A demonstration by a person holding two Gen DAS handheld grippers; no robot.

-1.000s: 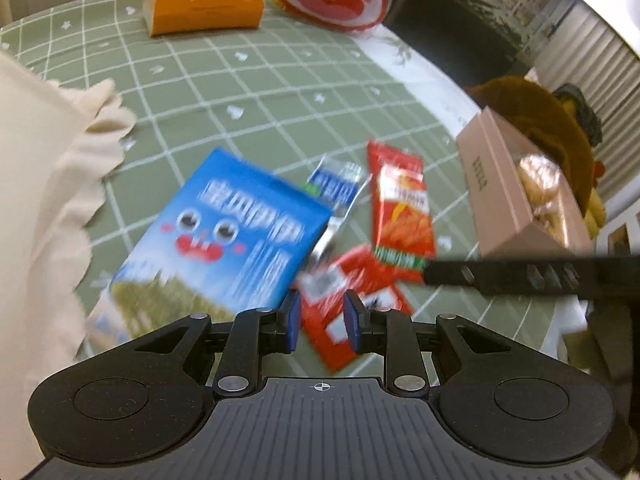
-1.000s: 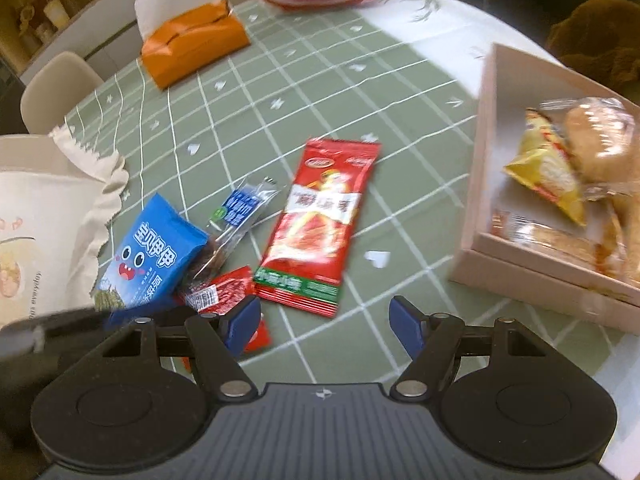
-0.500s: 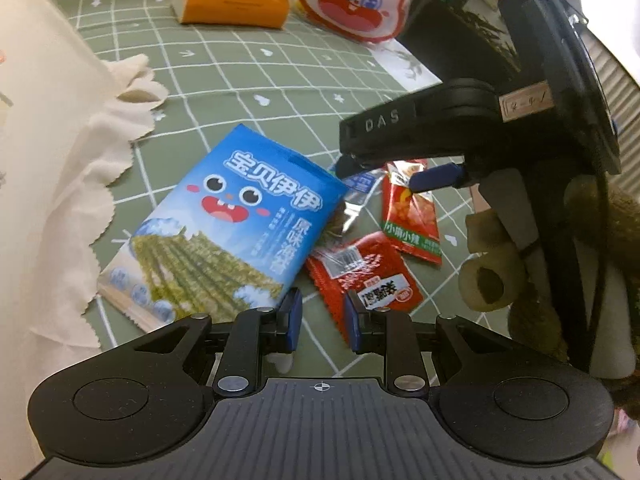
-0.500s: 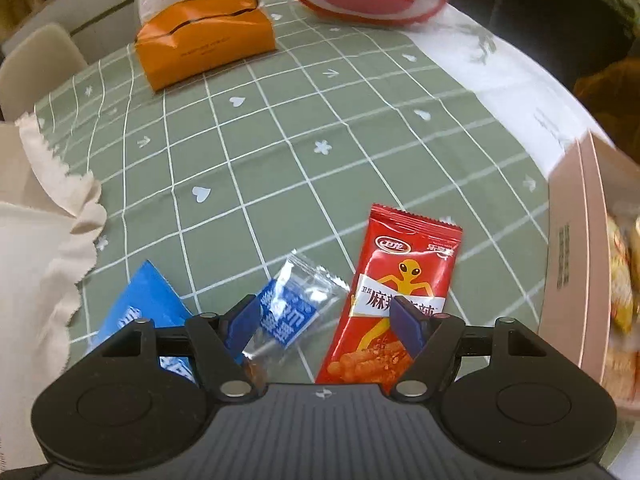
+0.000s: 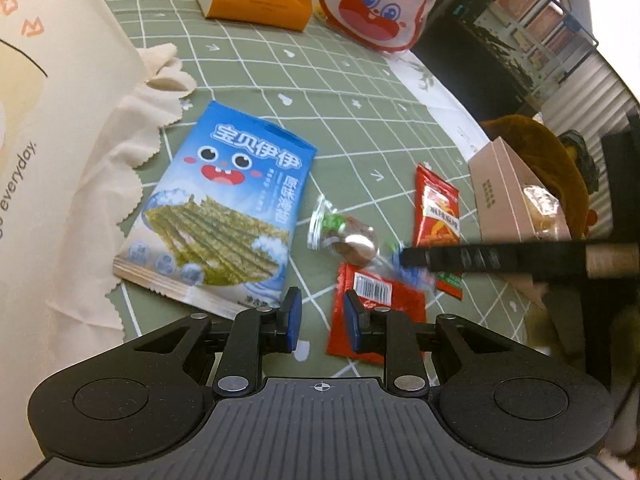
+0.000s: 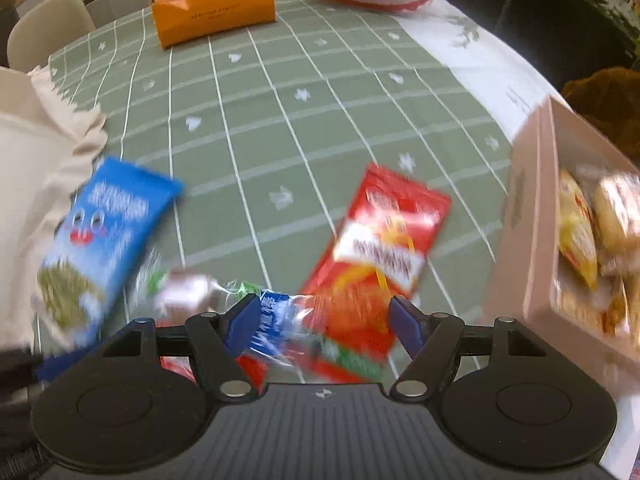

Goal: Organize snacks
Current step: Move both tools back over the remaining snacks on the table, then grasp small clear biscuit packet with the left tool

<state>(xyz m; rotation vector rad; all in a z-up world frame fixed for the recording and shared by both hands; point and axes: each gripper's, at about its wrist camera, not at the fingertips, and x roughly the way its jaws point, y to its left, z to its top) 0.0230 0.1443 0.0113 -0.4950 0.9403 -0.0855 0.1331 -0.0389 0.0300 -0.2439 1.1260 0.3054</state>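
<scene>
Left claw [image 5: 319,319], jaws narrowed to a slim gap and empty, hovers low over a green grid-patterned tabletop [image 5: 256,76] beside a cream cloth [image 5: 100,168]; right claw [image 6: 319,322] gapes wide, empty, above a clear candy wrapper [image 6: 276,320]. Dim shelving fills the far room, with pale chairs beyond the tabletop's far edge. Half a second earlier the right claw loomed across the left view; now only one dark finger [image 5: 492,258] reaches in from the right. Four loose snacks: one blue seaweed packet [image 5: 224,208], two red packets [image 5: 438,216] [image 5: 376,308], one wrapper. One pink box [image 6: 532,240] at right holds more. Far off: one orange tissue box [image 6: 214,4], one rabbit-face bag [image 5: 376,4].
</scene>
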